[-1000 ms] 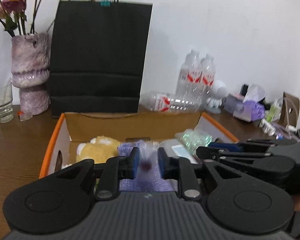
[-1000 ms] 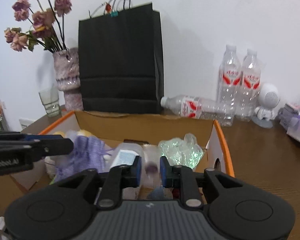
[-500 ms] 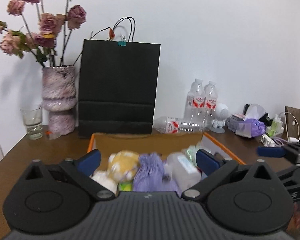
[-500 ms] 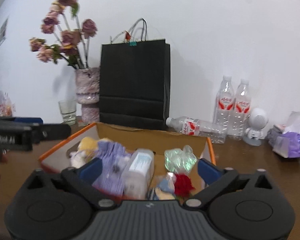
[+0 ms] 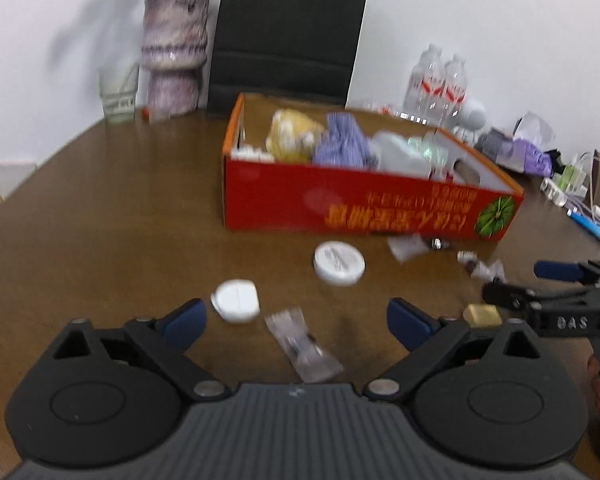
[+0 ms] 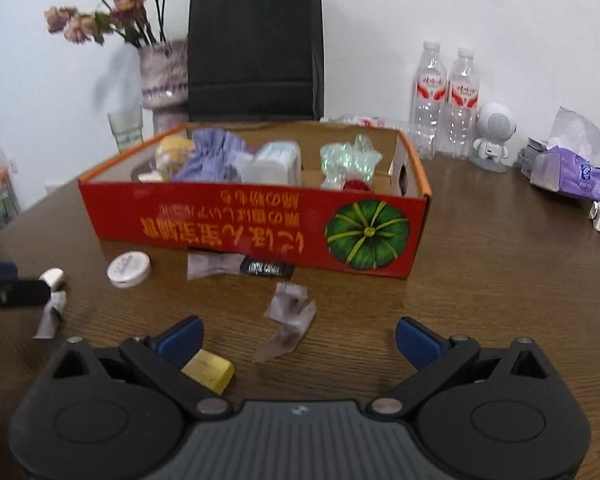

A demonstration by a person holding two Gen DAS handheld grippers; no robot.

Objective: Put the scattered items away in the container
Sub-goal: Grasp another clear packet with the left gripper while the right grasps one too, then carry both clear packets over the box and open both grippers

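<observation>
Both hand-held grippers have pulled back from over the box & dropped low to the table since 0.5 s ago; box interior no longer fills the lower frame, loose items now do.

Left hand-held gripper [image 5: 296, 322]: jaws spread wide, empty. Right hand-held gripper [image 6: 298, 340]: same, wide apart, nothing held.

Red cardboard box [image 6: 256, 224], centre of right view, already holds a yellow plush, purple pouch, white tub, green crinkly bag, red item.

Step in hand (judgement): pick next scattered piece. Clear candy wrapper [image 5: 304, 350] lies betw. left fingers, low centre; crumpled clear wrapper [image 6: 290, 320] ahead of right gripper. To do it well: come down w/ fingers straddling the wrapper's narrow side, pads close to the table [image 6: 500, 264], close slow so thin film doesn't slide out; flat pieces prob. need a slight scoop.

Count on table, outside box:
- white round lids/tins: 2 – larger [image 5: 339, 263], smaller [image 5: 236, 301]
- yellow block: 1 [image 6: 208, 371]
- clear wrappers: approx. 4–5, blur makes it uncertain
- dark sachet: 1 [image 6: 266, 269], touching box front
- upright water bottles: 2 [image 6: 446, 100], upper right.
</observation>
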